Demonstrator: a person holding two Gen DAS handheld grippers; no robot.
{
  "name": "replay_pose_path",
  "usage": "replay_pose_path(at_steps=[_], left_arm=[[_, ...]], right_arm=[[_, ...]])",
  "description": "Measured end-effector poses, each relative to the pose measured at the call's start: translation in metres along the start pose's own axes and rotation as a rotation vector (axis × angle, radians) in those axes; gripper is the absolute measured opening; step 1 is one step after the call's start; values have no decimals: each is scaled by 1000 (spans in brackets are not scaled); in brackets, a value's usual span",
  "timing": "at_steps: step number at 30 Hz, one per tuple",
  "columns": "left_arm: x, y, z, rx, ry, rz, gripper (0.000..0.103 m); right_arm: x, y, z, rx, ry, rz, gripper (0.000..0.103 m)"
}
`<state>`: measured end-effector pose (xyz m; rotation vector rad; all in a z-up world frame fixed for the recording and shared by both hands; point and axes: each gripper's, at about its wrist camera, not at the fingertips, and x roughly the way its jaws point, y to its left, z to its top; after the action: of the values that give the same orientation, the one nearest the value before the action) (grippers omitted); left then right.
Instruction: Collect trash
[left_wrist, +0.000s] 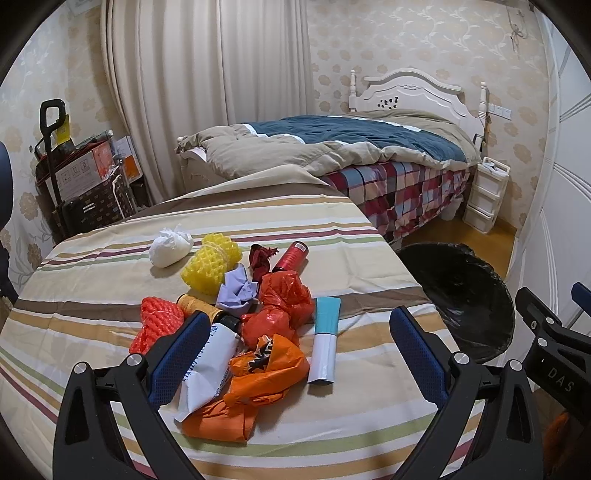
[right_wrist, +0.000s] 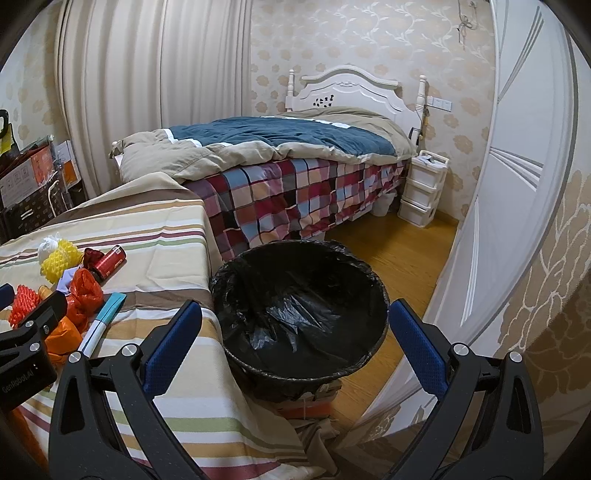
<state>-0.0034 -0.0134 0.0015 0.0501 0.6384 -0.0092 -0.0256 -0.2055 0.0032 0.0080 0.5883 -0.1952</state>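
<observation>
Both grippers are gaping empty: left gripper (left_wrist: 299, 343) is framing the orange bag (left_wrist: 258, 384) (table-top litter), right gripper (right_wrist: 295, 339) is framing the bin (right_wrist: 299, 314).

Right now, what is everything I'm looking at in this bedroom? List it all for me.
Foam nets: two, yellow and red, on striped table.
Plastic bags: several, orange-red, crumpled mid-pile.
Tubes: two, teal-white and white, near edge.
Red can: one, lying behind pile.
White wad: one, far left.
Lilac paper: one, mid-pile.
Bin: one, black-lined, empty, on floor beside table.
Bed: one, checked sheet, behind.
Drawer unit: one, white, by bed.
Left gripper: open.
Right gripper: open, above bin.
</observation>
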Motion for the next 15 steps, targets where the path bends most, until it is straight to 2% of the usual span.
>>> replay_pose_path(at_steps=[15], left_arm=[[1, -7, -4, 5, -1, -2, 97]], right_arm=[[0, -1, 0, 0, 0, 2, 99]])
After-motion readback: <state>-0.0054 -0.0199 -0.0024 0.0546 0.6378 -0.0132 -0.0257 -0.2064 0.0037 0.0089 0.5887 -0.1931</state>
